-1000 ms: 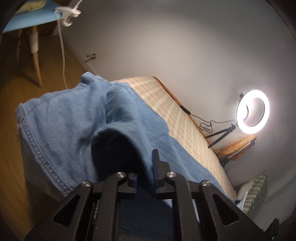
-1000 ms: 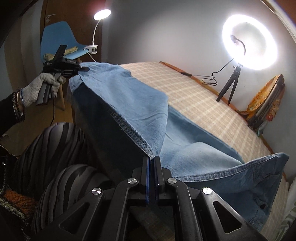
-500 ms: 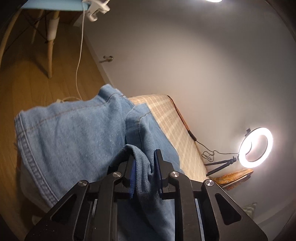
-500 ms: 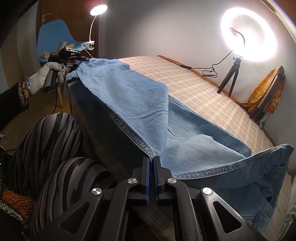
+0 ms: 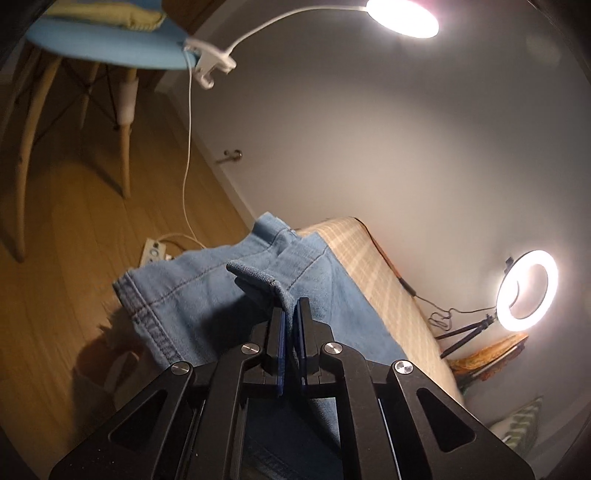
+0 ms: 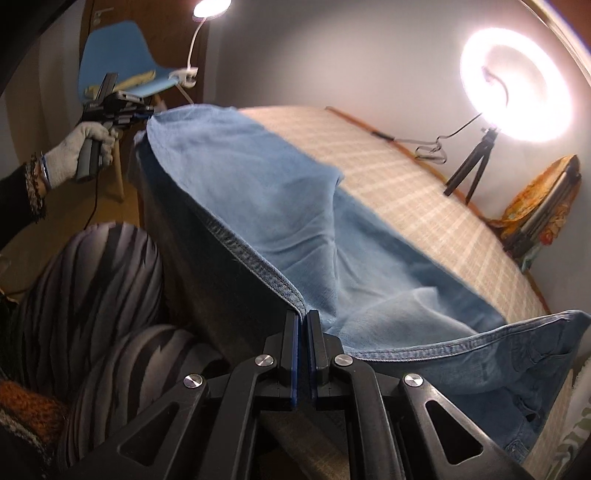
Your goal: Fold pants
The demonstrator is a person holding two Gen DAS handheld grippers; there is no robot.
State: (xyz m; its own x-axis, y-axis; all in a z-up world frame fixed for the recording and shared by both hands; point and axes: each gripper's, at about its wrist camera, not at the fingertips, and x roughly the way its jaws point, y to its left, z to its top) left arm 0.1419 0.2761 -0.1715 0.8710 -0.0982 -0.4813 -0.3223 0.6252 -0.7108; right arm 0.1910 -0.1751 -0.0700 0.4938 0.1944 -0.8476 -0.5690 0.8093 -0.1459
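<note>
pants (image 6: 295, 206), both grippers' jaws clamping denim

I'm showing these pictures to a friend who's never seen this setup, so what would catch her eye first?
Most likely the blue jeans, stretched over the checked bed, with the right tool shut on the hem at the bottom of its view and the left tool gripping the far corner at upper left. Next, the glowing ring light on its tripod by the wall at upper right.

Ring light (image 6: 517, 79), blue chair (image 6: 118, 55), clip lamp (image 5: 400, 16), checkered bed (image 6: 388, 177)
</note>
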